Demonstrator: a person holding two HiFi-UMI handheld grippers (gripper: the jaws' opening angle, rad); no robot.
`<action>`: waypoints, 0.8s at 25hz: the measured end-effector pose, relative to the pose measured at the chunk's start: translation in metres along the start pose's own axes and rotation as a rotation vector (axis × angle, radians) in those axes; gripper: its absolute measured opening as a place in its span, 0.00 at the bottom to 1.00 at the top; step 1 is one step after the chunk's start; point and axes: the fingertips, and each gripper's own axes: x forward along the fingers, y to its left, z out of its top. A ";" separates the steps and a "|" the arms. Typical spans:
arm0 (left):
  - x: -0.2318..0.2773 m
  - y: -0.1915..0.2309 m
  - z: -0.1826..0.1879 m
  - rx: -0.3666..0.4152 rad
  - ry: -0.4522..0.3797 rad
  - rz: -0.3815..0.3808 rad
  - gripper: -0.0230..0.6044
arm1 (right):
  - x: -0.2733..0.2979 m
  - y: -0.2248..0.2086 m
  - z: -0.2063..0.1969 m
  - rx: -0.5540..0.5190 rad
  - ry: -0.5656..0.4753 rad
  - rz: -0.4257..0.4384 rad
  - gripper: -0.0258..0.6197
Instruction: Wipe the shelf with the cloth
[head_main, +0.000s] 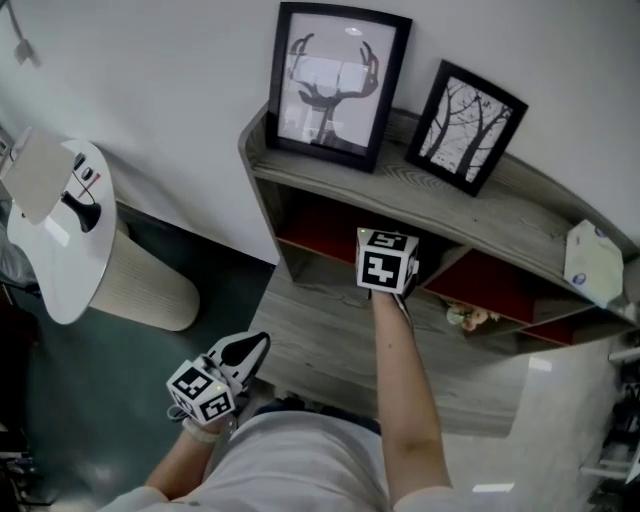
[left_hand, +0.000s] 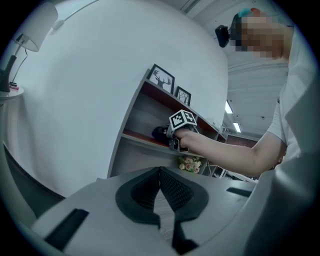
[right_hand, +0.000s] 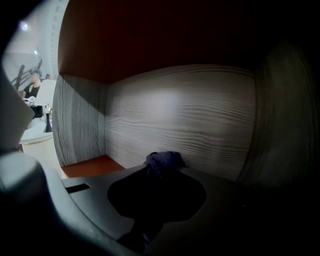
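The grey wooden shelf unit (head_main: 330, 330) has red-lined compartments under its top board. My right gripper (head_main: 386, 262) reaches into the left compartment; in the head view only its marker cube shows, the jaws being hidden under the top board. In the right gripper view the right gripper (right_hand: 157, 170) is shut on a dark blue cloth (right_hand: 165, 160), bunched at the jaw tips just above the red floor (right_hand: 92, 165), close to the grey back wall. The cloth (left_hand: 160, 133) also shows in the left gripper view. My left gripper (head_main: 260, 342) hangs low in front of the unit, shut and holding nothing.
Two framed pictures (head_main: 335, 85) (head_main: 465, 125) lean against the wall on the top board. A small bunch of flowers (head_main: 470, 318) lies in the right compartment. A white round table with a lamp (head_main: 60, 230) stands at the left. A white object (head_main: 592, 262) sits at the top board's right end.
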 end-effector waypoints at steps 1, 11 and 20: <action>0.004 -0.003 0.000 0.004 0.004 -0.014 0.06 | -0.004 -0.009 -0.002 0.009 0.000 -0.014 0.10; 0.032 -0.027 0.002 0.027 0.031 -0.121 0.06 | -0.050 -0.016 0.000 0.096 -0.112 0.043 0.10; 0.065 -0.050 0.009 0.061 0.048 -0.230 0.06 | -0.142 -0.006 -0.003 0.149 -0.206 0.087 0.10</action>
